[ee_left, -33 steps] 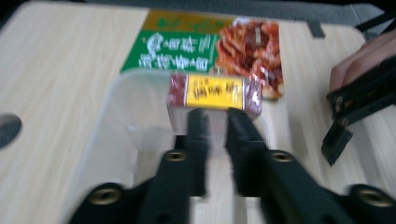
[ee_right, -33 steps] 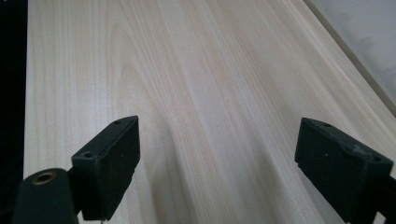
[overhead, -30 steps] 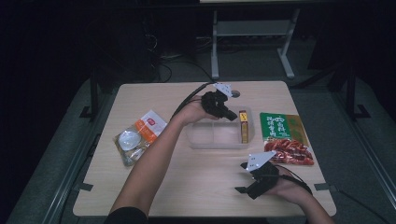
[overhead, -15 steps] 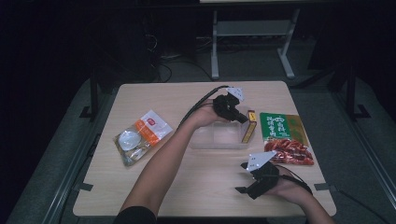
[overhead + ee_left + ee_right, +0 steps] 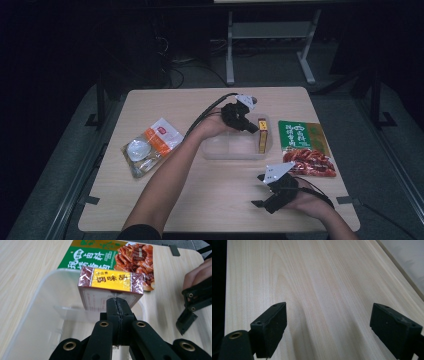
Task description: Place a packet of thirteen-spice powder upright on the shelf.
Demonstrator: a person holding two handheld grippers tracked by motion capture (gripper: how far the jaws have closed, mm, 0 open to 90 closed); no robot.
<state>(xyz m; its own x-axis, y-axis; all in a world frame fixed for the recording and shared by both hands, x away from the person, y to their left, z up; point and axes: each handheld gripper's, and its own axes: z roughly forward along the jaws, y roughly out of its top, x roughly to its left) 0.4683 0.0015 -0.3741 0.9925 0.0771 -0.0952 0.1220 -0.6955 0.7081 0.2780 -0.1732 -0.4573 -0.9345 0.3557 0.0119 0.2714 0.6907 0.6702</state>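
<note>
Box [image 5: 111,281], maroon with a yellow label, wrapped in clear film: stands on edge at the right end of a clear tray [image 5: 220,149], in the middle of the high view. In the left gripper view it sits at upper centre, label face up, its pale side towards the camera.

Tray, clear plastic, shallow, with a low divider: lies at the centre of the bench [image 5: 200,200]; in the left gripper view its rim [image 5: 37,292] curves down the left side of the frame.

Left gripper [image 5: 117,305]: fingers pressed together with nothing between them, tips just at the box's pale side, lower centre of the left gripper view; whether they touch the box cannot be told. In the high view this gripper [image 5: 250,126] sits just above centre over the tray's far edge, with forearm and cable reaching back to the lower left.

Sachet [image 5: 302,147], green top with a red food picture: lies flat just right of the tray in the high view, and behind the box in the left gripper view.

Right gripper [image 5: 262,190]: held low over the bench at lower right of the high view, well apart from the tray. In the right gripper view its fingers [image 5: 270,326] stand wide apart over bare wood, holding nothing.

Packet [image 5: 150,147], orange and white with a clear window: lies at centre left of the high view, well apart from the tray.
</note>
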